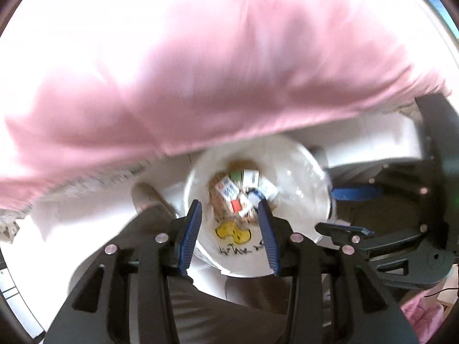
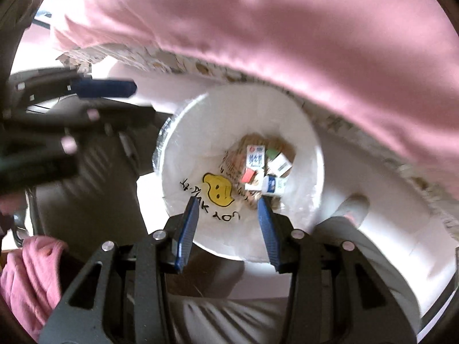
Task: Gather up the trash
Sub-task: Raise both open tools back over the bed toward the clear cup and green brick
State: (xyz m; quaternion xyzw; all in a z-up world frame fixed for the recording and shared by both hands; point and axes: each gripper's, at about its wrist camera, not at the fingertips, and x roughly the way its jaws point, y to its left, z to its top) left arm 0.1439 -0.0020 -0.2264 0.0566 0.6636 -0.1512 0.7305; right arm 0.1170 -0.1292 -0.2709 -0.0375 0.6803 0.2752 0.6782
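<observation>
Two grippers hang above a round white trash bin point(image 2: 298, 132), both pointing down into its mouth. Left gripper point(image 1: 231, 230): blue fingers apart, nothing between them. Right gripper point(image 2: 229, 229): likewise apart and empty. Bin lining: a thin white plastic bag point(image 2: 183, 154) printed with a yellow smiley point(image 2: 218, 190) and black lettering. Bin floor: small cartons point(image 2: 256, 159) and crumpled brown paper point(image 2: 252, 140), lying well below the fingertips. Background: a pink bedspread point(image 2: 287, 28) hanging over the edge just beside the bin; the person's grey trouser leg point(image 1: 160, 218) in the foreground.

Handling, as a judgement: the cartons look empty, hence light and easily crushed; the bag film is soft, slippery and liable to tear if pinched over a sharp carton corner. The load seems small, so weight should be slight. Best hold is probably the bag's folded-over edge at the bin rim, one gripper at each side, gathering several layers of film rather than a single one.
</observation>
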